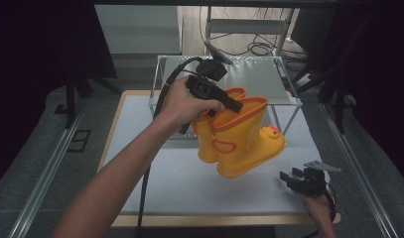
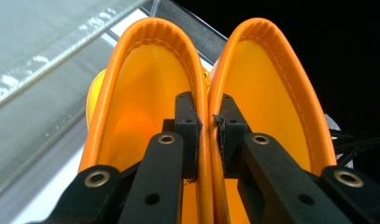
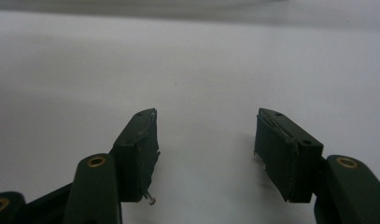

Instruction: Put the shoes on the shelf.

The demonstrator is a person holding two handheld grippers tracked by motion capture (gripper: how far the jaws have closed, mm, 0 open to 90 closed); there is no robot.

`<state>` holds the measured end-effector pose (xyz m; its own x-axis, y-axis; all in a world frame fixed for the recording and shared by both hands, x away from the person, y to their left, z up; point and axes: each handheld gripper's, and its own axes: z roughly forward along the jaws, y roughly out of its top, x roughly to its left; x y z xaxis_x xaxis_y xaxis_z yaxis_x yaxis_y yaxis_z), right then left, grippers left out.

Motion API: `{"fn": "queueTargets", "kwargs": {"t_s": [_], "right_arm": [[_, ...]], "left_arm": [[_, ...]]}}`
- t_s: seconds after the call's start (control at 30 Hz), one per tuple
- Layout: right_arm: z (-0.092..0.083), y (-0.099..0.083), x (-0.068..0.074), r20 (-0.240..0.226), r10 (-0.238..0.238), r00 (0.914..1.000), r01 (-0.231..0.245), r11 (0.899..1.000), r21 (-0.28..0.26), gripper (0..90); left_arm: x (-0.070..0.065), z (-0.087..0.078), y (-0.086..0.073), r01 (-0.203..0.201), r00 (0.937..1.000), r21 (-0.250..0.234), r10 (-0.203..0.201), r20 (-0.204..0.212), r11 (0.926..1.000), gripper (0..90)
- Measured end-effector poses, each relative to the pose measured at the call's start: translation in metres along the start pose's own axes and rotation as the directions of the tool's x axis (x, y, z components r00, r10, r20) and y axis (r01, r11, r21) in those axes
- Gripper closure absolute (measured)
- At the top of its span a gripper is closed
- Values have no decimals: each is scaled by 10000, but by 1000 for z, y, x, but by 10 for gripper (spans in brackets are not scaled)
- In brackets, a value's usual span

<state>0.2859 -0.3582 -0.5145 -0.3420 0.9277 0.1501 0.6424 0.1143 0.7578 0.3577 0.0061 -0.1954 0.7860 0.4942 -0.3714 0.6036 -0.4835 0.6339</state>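
Nearest the high view's camera was the person's left forearm (image 1: 115,173), which ran up from the bottom edge to the hand that carried the left gripper (image 1: 224,101). That gripper's jaws were clamped on the pair of orange rubber boots (image 1: 239,136): in the left gripper view one jaw sat inside each boot, and the two inner walls of the tops, pressed against each other, were pinched between the pads (image 2: 190,126). The boots hung tilted above the white table (image 1: 179,183), clear of its surface, with their toes pointing toward the right side of the high view. A small yellow duck face (image 1: 273,132) showed on the toe of the nearer boot. Behind the boots stood a clear-walled rack with a metal frame (image 1: 224,74), its near edge just behind the boot tops.

At the lower right corner of the table, well apart from the boots, the right gripper (image 1: 289,177) was held low in the person's right hand (image 1: 318,206). In the right gripper view its jaws stood apart with nothing between them, just above the bare white surface.
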Motion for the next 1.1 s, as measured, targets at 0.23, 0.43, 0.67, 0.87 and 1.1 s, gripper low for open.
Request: {"fn": "queueTargets", "kwargs": {"t_s": [0.23,0.43,0.67,0.87,1.1], "right_arm": [[-2,0,-1,4,66,10000,-66,10000,-39,389],[-2,0,-1,0,116,9999,-116,9999,-66,390],[-5,0,-2,37,171,9998,-170,9998,-122,390],[-5,-1,-5,24,378,9993,-378,9991,-182,390],[-1,-1,-1,-71,258,9996,-259,9996,-81,390]], "left_arm": [[1,-9,24,198,9998,-307,-197,45,9993,817],[5,-16,44,290,9996,-585,-290,5,9979,817],[24,-21,64,886,9953,-1127,-925,-302,9897,818],[39,-24,82,1299,9826,-1323,-1454,-1151,9827,817],[66,-25,94,1915,9553,-1838,-2261,-1904,9641,818]]}}
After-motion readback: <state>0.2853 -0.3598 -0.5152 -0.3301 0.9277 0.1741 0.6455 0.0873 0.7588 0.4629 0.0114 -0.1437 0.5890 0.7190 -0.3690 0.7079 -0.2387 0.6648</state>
